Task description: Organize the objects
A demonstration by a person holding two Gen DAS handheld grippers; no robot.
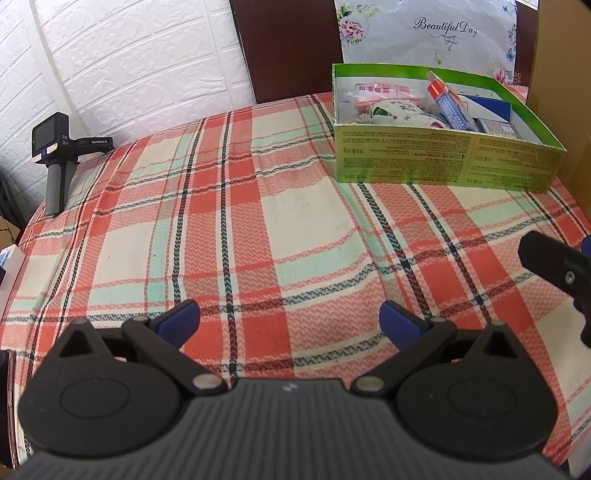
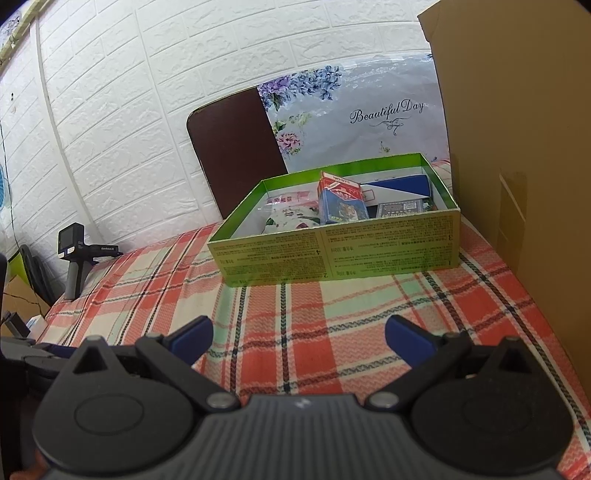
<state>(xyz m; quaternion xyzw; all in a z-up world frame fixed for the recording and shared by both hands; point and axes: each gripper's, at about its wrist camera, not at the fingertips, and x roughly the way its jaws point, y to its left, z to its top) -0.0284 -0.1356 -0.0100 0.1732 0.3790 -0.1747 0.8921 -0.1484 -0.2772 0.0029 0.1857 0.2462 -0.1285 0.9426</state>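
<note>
A green open-top box (image 1: 443,158) (image 2: 332,251) stands at the far right of the plaid tablecloth (image 1: 258,221) (image 2: 332,314). Inside it lie a floral cloth pouch (image 1: 391,112) (image 2: 291,218), a red and blue carton (image 1: 448,101) (image 2: 341,201) leaning upright, a pink packet (image 1: 380,90), a blue and white box (image 2: 400,186) and a small dark box (image 1: 496,129) (image 2: 402,208). My left gripper (image 1: 290,319) hovers open over the cloth, well short of the box. My right gripper (image 2: 299,334) is open too, with nothing between its fingers; part of it (image 1: 554,266) shows at the right edge of the left wrist view.
A black handheld device with a grey grip (image 1: 55,155) (image 2: 75,254) stands at the table's far left corner. A tall cardboard sheet (image 2: 517,147) rises along the right side. A dark board (image 2: 236,158) and a floral "Beautiful Day" bag (image 1: 428,29) (image 2: 354,125) lean on the white brick wall.
</note>
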